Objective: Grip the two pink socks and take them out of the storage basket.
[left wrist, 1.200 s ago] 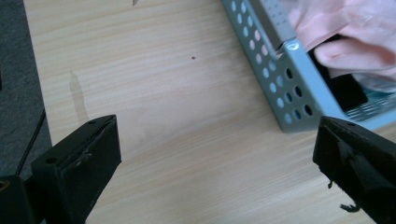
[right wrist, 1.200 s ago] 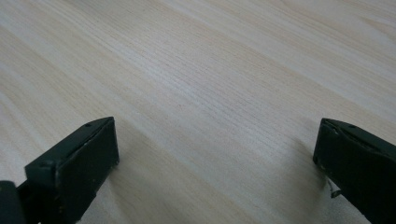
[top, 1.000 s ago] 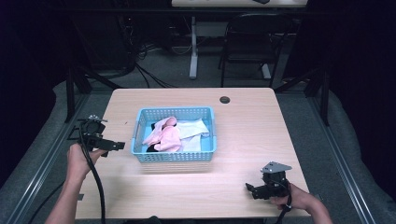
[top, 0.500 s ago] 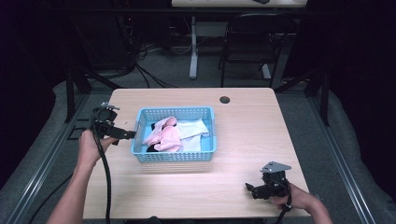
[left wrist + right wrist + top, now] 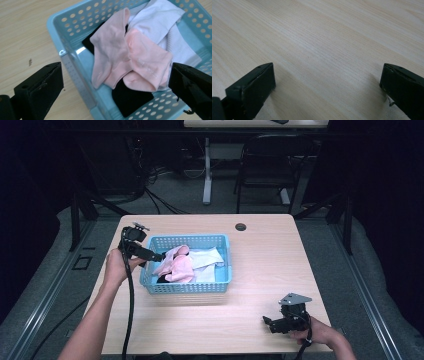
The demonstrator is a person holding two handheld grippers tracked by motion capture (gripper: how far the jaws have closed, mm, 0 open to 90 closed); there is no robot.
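Pink socks (image 5: 127, 57) piled in the blue perforated basket (image 5: 220, 287), sitting mid-table, a bit left of centre in the high view. Draped over white cloth (image 5: 160, 22) and a black piece (image 5: 130, 100), all bunched toward the basket's left half. One pink sock (image 5: 170, 260) reaching up toward the left wall, nearly at the rim.

Left gripper (image 5: 159, 256) hovering right over the basket's left rim, tips poked in just above that pink sock. Jaws spread wide, holding nothing — in the left gripper view, one black jaw over the bare table outside the basket, the other over the far side of the pile, pink socks smack between them. Can't tell for sure whether the tips touch fabric; looks like a gap. Left hand (image 5: 116, 267) wrapped round the handle, black cable (image 5: 131, 305) trailing down past the forearm to the table's near edge.

Right gripper (image 5: 267, 322) parked way off at the near right corner of the wooden table (image 5: 270, 255), well apart from the basket. Also wide open, nothing in it; bare wood grain between the jaws in the right gripper view. Grey three-cornered plate (image 5: 295, 298) on top.

Small dark round hole (image 5: 241, 227) near the table's far edge, behind the basket. Chair (image 5: 265, 170) and cables (image 5: 165, 200) on the floor beyond.
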